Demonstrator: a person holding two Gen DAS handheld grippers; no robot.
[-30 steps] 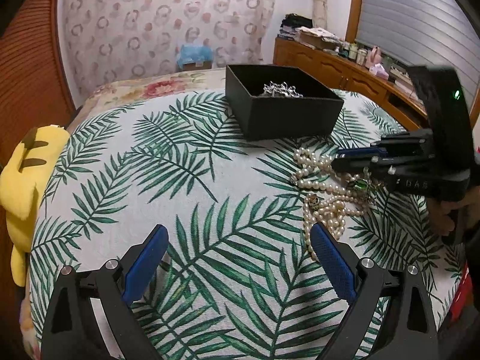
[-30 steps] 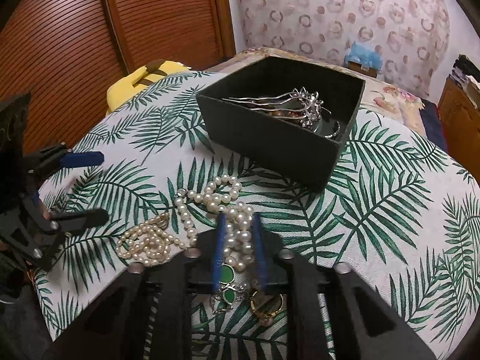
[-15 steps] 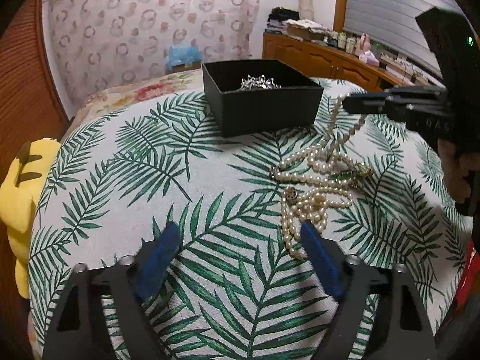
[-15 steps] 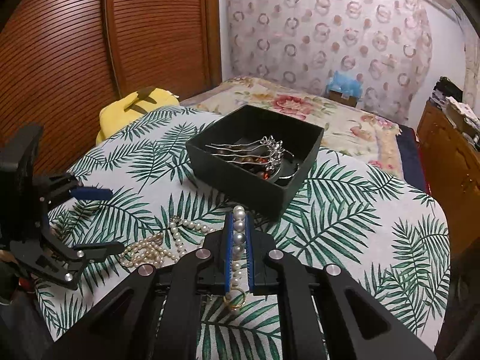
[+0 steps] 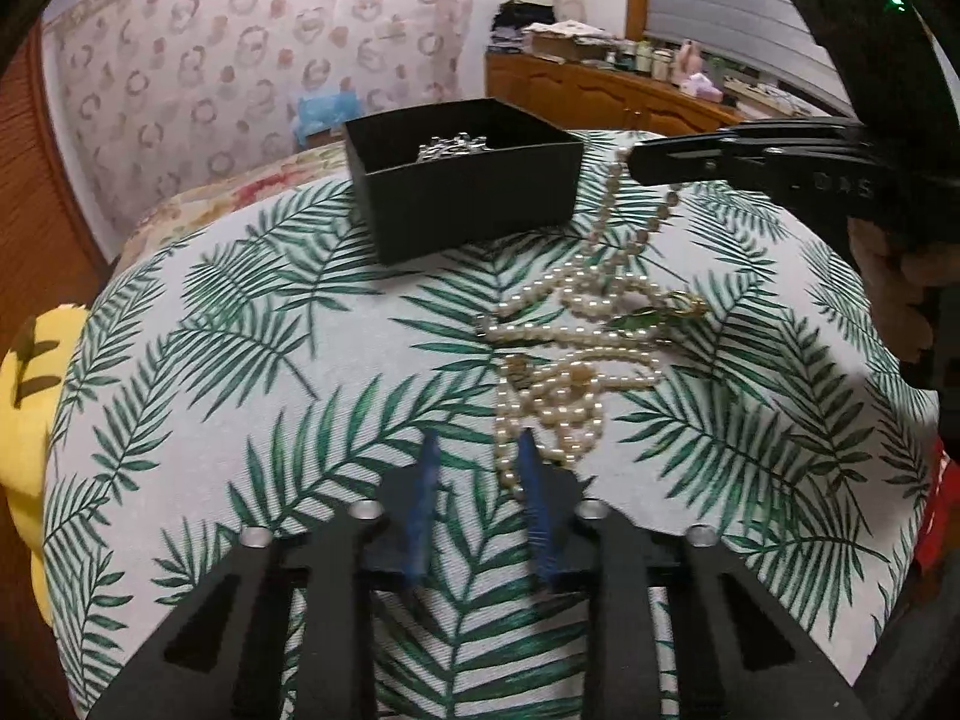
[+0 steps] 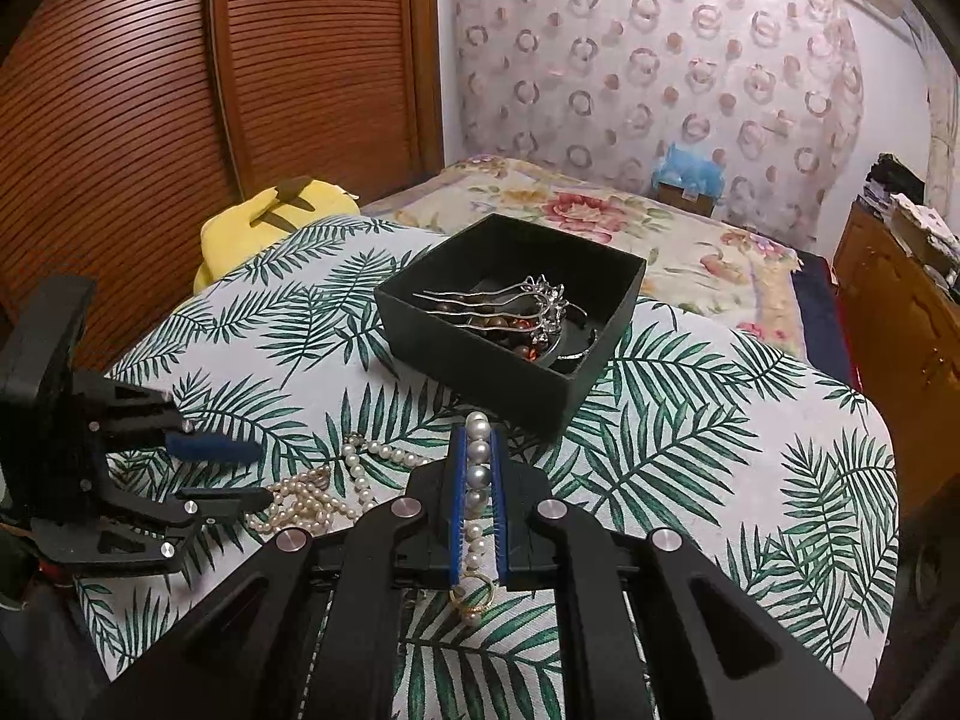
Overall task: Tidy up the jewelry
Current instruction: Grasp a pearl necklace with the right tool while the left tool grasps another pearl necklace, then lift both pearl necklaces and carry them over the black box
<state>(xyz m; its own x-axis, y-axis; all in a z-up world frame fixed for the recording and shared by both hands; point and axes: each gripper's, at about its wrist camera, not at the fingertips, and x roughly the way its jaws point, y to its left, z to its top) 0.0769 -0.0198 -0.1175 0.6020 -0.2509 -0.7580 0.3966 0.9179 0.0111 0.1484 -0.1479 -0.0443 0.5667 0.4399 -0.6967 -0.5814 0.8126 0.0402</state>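
Observation:
A black open box (image 6: 510, 324) holding silver hair pins and dark beads stands on the palm-leaf cloth; it also shows in the left wrist view (image 5: 462, 180). My right gripper (image 6: 478, 456) is shut on a pearl necklace (image 6: 478, 450) and holds one end lifted, in front of the box. The strand (image 5: 606, 228) hangs from it down to a tangled heap of pearls (image 5: 570, 354) with a green pendant (image 5: 642, 318). My left gripper (image 5: 480, 480) is half closed, empty, just above the heap's near end.
A yellow plush cushion (image 6: 270, 222) lies at the cloth's left edge. A floral bedspread (image 6: 600, 210) lies behind the box. A wooden sideboard (image 5: 600, 90) stands at the right. A gold ring (image 6: 474, 594) lies under my right gripper.
My right gripper has risen with the pearl strand, pulling it up from the heap. My left gripper's fingers have closed from wide to a narrow gap and moved nearer the pearls.

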